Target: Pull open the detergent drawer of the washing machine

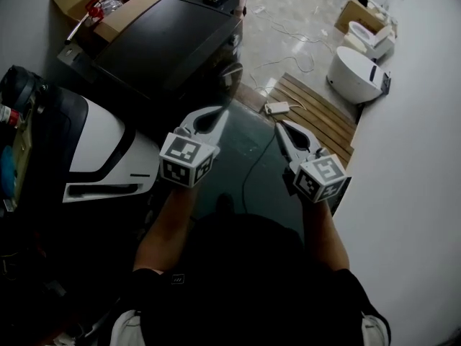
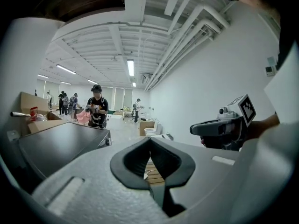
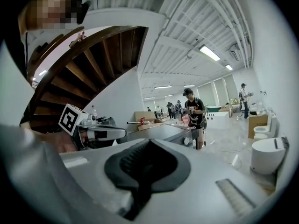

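Observation:
The washing machine (image 1: 166,45) is a dark grey box with a flat dark top, standing ahead and to the left. A round knob (image 1: 232,71) shows on its front corner. I cannot make out the detergent drawer in any view. My left gripper (image 1: 222,114) is shut and empty, held in the air short of the machine's near corner. My right gripper (image 1: 279,128) is beside it, also shut and empty, over the floor. In the left gripper view the machine's top (image 2: 60,146) lies low at the left. In the right gripper view the machine (image 3: 159,133) is straight ahead.
An open cardboard box (image 1: 101,2) sits behind the machine. A white and black appliance (image 1: 101,150) stands close on my left. A wooden slatted board (image 1: 317,110), a power strip (image 1: 277,107) and a white toilet (image 1: 356,74) are on the right floor. People (image 2: 97,111) stand far off.

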### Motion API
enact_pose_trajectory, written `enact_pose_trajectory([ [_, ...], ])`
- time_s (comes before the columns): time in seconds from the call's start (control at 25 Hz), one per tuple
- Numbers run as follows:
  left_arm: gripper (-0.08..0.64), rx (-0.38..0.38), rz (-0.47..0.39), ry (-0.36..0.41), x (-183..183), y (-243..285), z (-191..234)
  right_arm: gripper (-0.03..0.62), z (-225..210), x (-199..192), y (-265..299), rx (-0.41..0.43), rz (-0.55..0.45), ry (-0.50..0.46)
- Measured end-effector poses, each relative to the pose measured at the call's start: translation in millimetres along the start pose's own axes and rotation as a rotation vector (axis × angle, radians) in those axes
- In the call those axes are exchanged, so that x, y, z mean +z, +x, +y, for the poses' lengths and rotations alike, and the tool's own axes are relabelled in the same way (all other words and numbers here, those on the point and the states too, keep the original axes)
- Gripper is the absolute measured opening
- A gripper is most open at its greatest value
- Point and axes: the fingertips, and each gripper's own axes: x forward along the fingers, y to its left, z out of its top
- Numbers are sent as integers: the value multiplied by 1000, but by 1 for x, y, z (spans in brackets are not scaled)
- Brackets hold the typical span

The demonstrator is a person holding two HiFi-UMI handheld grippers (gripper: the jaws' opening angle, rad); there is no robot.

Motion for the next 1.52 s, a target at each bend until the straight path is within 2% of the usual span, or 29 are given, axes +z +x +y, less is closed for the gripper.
enact_pose_trajectory([
  [0.36,11,1,-20,-40,-9,-2,55,2,19,-2,57,11,41,37],
  [0.48,11,12,0,-44,-14,2,66,2,11,-6,74,31,50,12],
  [0.68,11,41,-6,-45,-10,18,80,2,1,1,100,75,55,52],
  [1.12,11,117,-6,-69,17,93,120,2,-73,31,169,180,81,-20],
  [1.32,11,148,15,-90,25,128,135,2,-104,35,196,223,113,-11],
  [1.52,11,224,54,-105,20,149,154,2,-134,30,218,273,143,1],
])
